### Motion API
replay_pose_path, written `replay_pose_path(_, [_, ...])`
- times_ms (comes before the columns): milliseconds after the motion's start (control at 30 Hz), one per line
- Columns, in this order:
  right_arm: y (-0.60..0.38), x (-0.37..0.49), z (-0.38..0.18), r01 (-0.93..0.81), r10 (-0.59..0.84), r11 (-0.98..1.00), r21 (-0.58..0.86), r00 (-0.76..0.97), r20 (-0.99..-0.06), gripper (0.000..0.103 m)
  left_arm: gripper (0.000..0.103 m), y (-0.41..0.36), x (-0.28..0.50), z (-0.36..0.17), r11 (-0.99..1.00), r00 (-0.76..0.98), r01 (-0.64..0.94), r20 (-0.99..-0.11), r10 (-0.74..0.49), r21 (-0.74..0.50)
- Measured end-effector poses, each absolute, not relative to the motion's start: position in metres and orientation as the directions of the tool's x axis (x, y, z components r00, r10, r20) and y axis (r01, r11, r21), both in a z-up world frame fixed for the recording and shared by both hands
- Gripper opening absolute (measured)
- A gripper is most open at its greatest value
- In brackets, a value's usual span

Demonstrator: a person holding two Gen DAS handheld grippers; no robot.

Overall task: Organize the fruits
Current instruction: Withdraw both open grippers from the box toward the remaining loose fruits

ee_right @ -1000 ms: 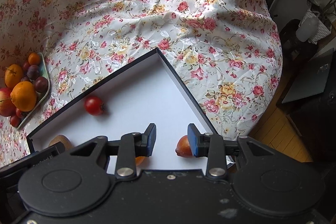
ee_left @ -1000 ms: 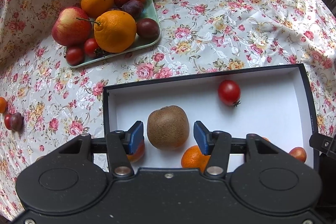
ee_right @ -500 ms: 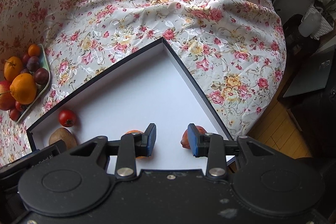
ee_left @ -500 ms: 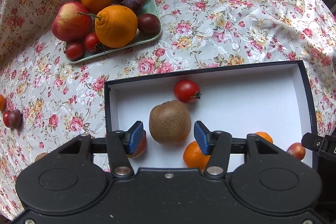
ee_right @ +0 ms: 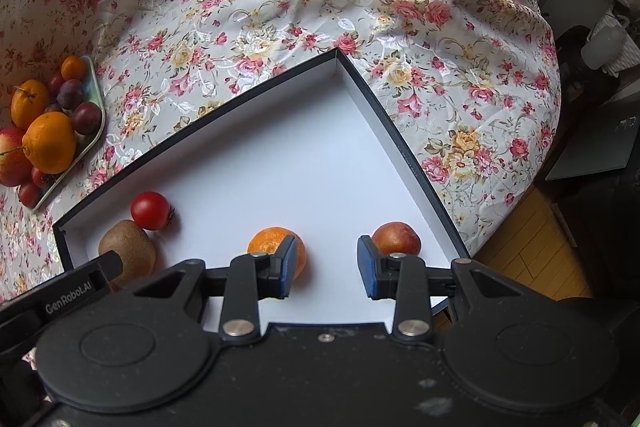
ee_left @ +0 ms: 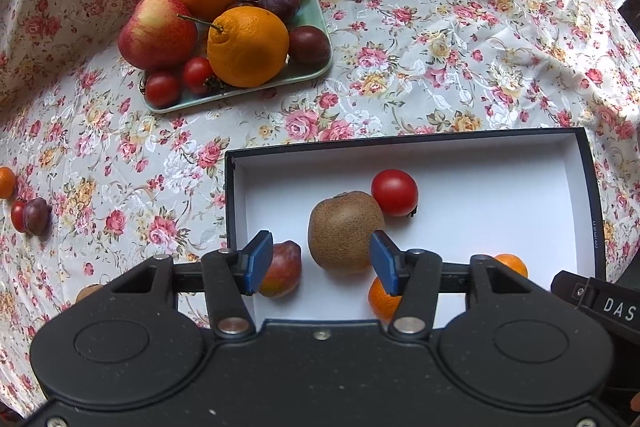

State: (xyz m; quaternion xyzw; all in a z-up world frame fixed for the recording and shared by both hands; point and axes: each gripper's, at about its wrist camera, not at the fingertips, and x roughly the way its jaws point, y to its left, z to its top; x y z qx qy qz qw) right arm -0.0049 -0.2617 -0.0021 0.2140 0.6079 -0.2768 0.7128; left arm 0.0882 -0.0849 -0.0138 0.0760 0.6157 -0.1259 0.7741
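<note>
A black box [ee_left: 586, 163] with a white floor holds a brown kiwi [ee_left: 345, 231], a red tomato [ee_left: 394, 191], a reddish pear-like fruit [ee_left: 281, 270] and two small oranges [ee_left: 382, 298]. My left gripper [ee_left: 320, 261] is open above the box's near left part, with the kiwi just beyond its fingers. My right gripper [ee_right: 326, 265] is open and empty over the box [ee_right: 362, 79], between a small orange [ee_right: 276, 245] and a reddish plum [ee_right: 397, 238]. The kiwi [ee_right: 127, 253] and tomato [ee_right: 150, 210] lie to its left.
A pale green tray [ee_left: 316, 67] at the back left holds an apple [ee_left: 158, 31], two large oranges [ee_left: 248, 45], plums and tomatoes. Loose small fruits [ee_left: 30, 215] lie on the flowered cloth at far left. The table edge drops to the floor at right [ee_right: 560, 259].
The tomato has rolled from the box's middle to rest against the kiwi. Both grippers have drawn back a little and stay open.
</note>
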Motion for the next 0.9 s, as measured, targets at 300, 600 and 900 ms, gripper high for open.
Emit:
replay_pose_path(300, [-0.240,0.008,-0.006,0.607,-0.118,0.793,-0.041,0.087,-0.989,0.036,0.059,-0.063,0.095,-0.009,0.966,0.215,0.255,-0.971,-0.099,-0.042])
replay_pose_path(600, [-0.211,0.024,-0.008,0.538,-0.113,0.841,-0.056,0.074,-0.991,0.036,0.059,-0.031,0.107,-0.004,0.978,0.215,0.203,-0.972,-0.094,-0.049])
replay_pose_path(900, [-0.182,0.039,-0.008,0.492,-0.106,0.869,-0.055,0.077,-0.991,0.036,0.059,0.002,0.118,0.001,0.986,0.229,0.159,-0.969,-0.090,-0.054])
